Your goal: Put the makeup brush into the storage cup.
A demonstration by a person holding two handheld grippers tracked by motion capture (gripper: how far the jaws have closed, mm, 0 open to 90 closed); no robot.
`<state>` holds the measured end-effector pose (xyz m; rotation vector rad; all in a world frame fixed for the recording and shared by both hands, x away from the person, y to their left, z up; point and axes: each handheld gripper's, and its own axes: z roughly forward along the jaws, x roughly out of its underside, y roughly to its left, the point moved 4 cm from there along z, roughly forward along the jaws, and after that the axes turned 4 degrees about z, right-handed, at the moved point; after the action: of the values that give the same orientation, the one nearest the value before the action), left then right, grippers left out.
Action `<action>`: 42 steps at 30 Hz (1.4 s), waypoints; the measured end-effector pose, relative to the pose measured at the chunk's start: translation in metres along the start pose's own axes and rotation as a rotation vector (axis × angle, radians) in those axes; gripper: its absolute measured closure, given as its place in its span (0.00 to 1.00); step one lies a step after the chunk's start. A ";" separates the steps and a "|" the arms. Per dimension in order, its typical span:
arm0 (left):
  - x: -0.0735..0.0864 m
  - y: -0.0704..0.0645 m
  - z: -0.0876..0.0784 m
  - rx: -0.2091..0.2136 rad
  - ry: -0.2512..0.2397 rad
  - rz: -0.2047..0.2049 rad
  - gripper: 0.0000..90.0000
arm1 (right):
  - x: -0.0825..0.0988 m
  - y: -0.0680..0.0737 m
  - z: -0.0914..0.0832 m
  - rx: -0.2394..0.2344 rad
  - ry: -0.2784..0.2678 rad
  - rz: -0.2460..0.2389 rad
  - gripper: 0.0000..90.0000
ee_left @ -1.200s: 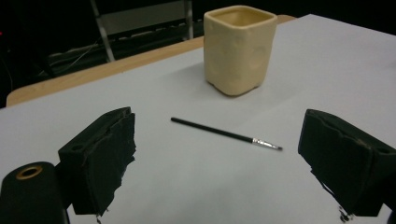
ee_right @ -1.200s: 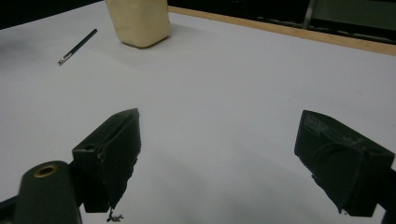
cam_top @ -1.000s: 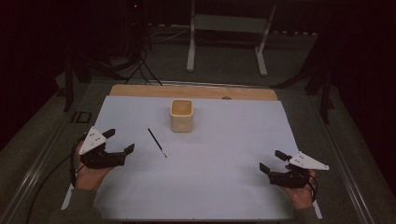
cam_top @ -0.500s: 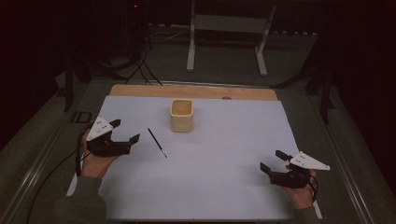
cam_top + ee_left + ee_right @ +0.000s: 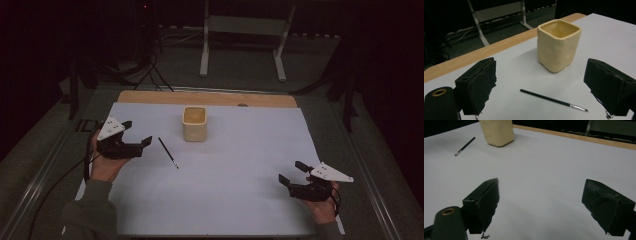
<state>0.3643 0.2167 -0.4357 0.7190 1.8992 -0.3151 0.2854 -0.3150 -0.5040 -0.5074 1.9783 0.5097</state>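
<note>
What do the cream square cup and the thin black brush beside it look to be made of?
The cup looks like ceramic with a matte to satin cream glaze: thick rounded rim, slightly uneven hand-formed walls. The paintbrush seems to have a black-painted handle, wood or plastic, then a short silvery metal-looking ferrule and a fine dark tip.

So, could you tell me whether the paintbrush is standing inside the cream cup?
No, the paintbrush lies flat on the white sheet in front of the cream cup, which looks empty.

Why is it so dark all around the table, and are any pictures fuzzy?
High view: only the white table cover is lit; the floor behind stays dim. Left gripper view: cream cup and paintbrush look sharp, the near black fingers soft. Right gripper view: its fingers blur too.
</note>
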 end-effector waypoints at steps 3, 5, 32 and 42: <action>-0.005 0.001 0.003 0.002 -0.001 0.004 0.14 | 0.000 0.000 0.000 0.000 0.000 0.000 0.16; -0.008 0.001 0.006 0.002 0.001 0.008 0.14 | 0.000 0.000 0.000 0.001 0.000 -0.001 0.16; -0.033 0.004 0.039 0.039 0.060 0.023 0.17 | 0.000 -0.001 -0.002 0.000 -0.003 0.004 0.16; -0.035 0.006 0.039 0.066 0.148 0.064 0.17 | 0.000 0.000 -0.002 -0.005 0.001 0.003 0.16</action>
<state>0.4068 0.1897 -0.4204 0.8657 2.0081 -0.2922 0.2846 -0.3161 -0.5032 -0.5080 1.9795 0.5161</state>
